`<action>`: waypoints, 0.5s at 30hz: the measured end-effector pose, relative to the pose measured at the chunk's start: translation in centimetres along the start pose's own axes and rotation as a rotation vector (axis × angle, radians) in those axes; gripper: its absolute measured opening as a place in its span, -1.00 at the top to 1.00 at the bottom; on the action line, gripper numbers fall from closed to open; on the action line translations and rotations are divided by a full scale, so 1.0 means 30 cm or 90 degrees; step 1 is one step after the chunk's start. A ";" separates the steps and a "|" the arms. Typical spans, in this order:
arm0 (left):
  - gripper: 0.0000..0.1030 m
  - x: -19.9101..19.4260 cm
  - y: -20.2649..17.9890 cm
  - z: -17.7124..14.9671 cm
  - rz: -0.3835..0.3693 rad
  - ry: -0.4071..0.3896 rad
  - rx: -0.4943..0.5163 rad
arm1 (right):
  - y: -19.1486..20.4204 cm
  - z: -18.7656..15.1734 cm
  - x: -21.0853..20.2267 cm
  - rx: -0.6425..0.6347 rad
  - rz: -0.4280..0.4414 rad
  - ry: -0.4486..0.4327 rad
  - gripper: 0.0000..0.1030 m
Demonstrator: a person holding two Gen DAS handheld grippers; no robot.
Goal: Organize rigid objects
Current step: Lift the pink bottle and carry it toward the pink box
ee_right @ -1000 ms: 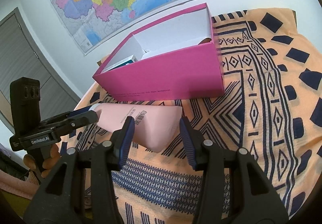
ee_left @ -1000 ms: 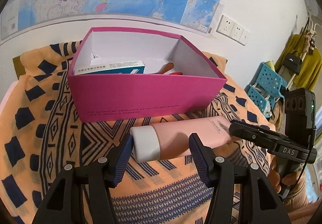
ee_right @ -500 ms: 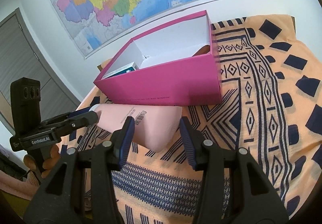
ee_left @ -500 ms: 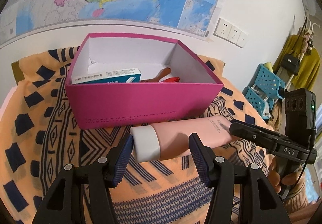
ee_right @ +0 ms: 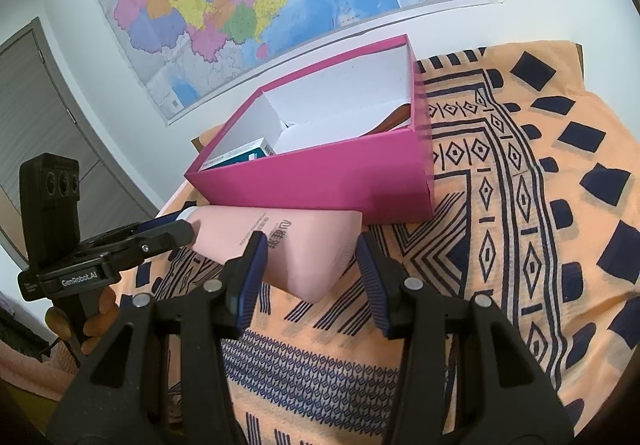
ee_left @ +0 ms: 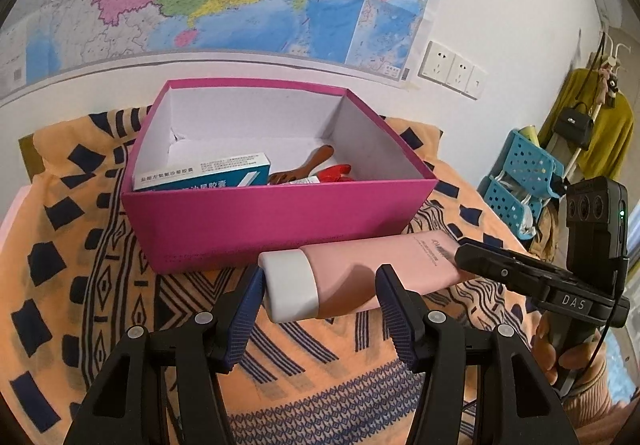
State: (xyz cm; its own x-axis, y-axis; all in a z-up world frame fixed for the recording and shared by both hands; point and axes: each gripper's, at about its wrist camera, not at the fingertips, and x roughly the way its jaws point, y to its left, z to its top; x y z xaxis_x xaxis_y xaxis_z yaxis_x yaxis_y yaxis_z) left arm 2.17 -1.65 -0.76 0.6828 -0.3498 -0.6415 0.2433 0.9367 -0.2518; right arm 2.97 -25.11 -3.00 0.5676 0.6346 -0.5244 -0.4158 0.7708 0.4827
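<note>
A pink tube [ee_left: 360, 269] with a white cap hangs level just in front of the magenta box [ee_left: 280, 221], held at both ends. My left gripper [ee_left: 320, 281] is shut on the cap end; in the right wrist view the left gripper [ee_right: 168, 231] shows at the far left. My right gripper [ee_right: 311, 245] is shut on the flat crimped end of the tube [ee_right: 288, 245]; the left wrist view shows the right gripper [ee_left: 464, 257] there. The box [ee_right: 320, 181] is open-topped and holds a blue-and-white carton [ee_left: 208, 177], a brown wooden piece [ee_left: 316, 161] and something red [ee_left: 336, 173].
An orange cloth [ee_left: 60, 265] with dark blue patterns covers the surface under the box. A wall with a map and sockets [ee_left: 452, 69] stands right behind it. Blue plastic crates [ee_left: 524, 173] and hanging coats [ee_left: 600, 133] are off to the right, a grey door [ee_right: 40, 105] to the left.
Both grippers have risen a little with the tube, so the box sits lower in both views and more of its inside shows. The grips have not changed.
</note>
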 end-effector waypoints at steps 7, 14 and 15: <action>-0.12 0.000 -0.005 0.014 -0.001 -0.005 0.002 | -0.004 0.008 -0.006 -0.002 -0.002 -0.007 0.04; -0.12 0.004 -0.008 0.023 0.000 -0.008 0.005 | -0.008 0.017 -0.007 -0.005 -0.003 -0.010 0.04; -0.12 0.005 -0.008 0.025 0.000 -0.008 0.005 | -0.008 0.019 -0.006 -0.006 -0.003 -0.011 0.04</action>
State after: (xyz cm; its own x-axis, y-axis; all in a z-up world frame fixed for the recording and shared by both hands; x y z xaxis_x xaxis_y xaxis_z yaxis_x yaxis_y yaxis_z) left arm 2.72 -1.92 -0.25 0.6917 -0.3491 -0.6323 0.2484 0.9370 -0.2456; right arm 3.38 -25.46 -2.62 0.5822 0.6294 -0.5146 -0.4189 0.7747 0.4736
